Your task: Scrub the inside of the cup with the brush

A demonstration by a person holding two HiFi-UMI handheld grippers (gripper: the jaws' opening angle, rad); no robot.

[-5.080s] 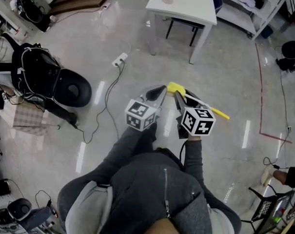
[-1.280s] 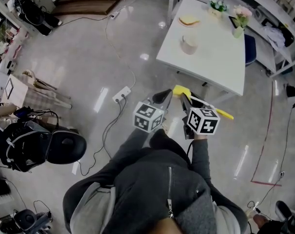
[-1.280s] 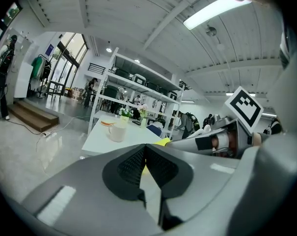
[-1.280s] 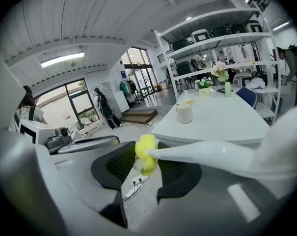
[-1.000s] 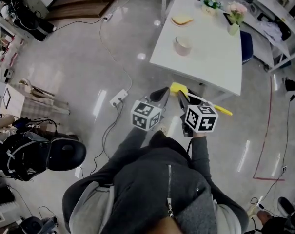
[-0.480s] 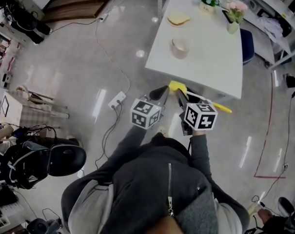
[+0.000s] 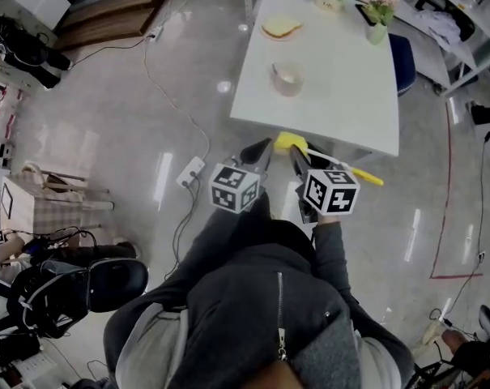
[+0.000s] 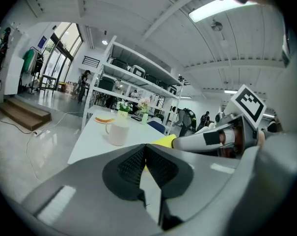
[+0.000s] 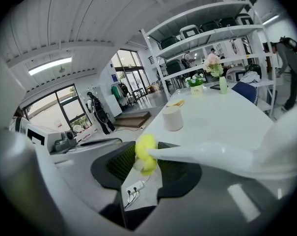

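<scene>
Desk has drawn closer. Cup now stands ahead of both grippers, still apart. Right gripper clamps the brush. Left gripper is closed and empty. Scrubbing is not yet begun.

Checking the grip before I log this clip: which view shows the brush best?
The right gripper view: the brush fills it, white handle held in the right tongs, yellow head at their tips. The head view shows it small, from above; the left gripper view catches only part.
</scene>
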